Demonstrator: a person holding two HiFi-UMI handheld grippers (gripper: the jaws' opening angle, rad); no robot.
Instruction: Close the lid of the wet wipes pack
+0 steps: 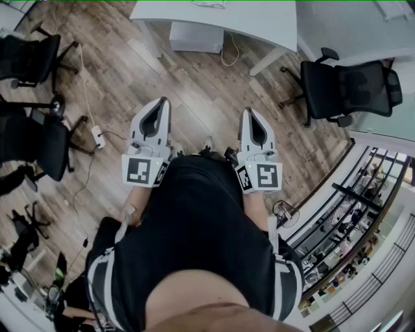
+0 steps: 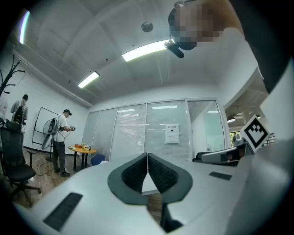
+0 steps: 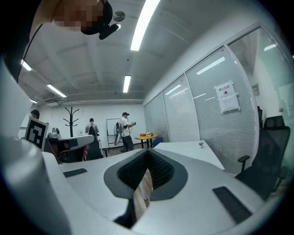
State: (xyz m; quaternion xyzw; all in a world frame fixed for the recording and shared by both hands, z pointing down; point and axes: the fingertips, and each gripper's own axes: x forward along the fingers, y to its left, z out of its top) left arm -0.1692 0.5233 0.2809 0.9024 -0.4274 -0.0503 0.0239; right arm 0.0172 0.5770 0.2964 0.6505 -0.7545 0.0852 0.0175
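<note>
No wet wipes pack shows in any view. In the head view, both grippers are held level in front of the person's waist, above the wooden floor. My left gripper [image 1: 163, 102] has its jaws together with nothing between them. In its own view, the left gripper [image 2: 147, 157] shows its dark pads meeting at the tip. My right gripper [image 1: 249, 111] is likewise shut and empty. The right gripper [image 3: 148, 154] points into the office in its own view, pads touching.
A white desk [image 1: 214, 16] stands ahead, with black office chairs at right [image 1: 350, 87] and left [image 1: 29, 55]. A power strip [image 1: 98, 136] and cable lie on the floor. People stand by a round orange table [image 2: 82, 148]; a glass wall [image 2: 151, 131] runs behind.
</note>
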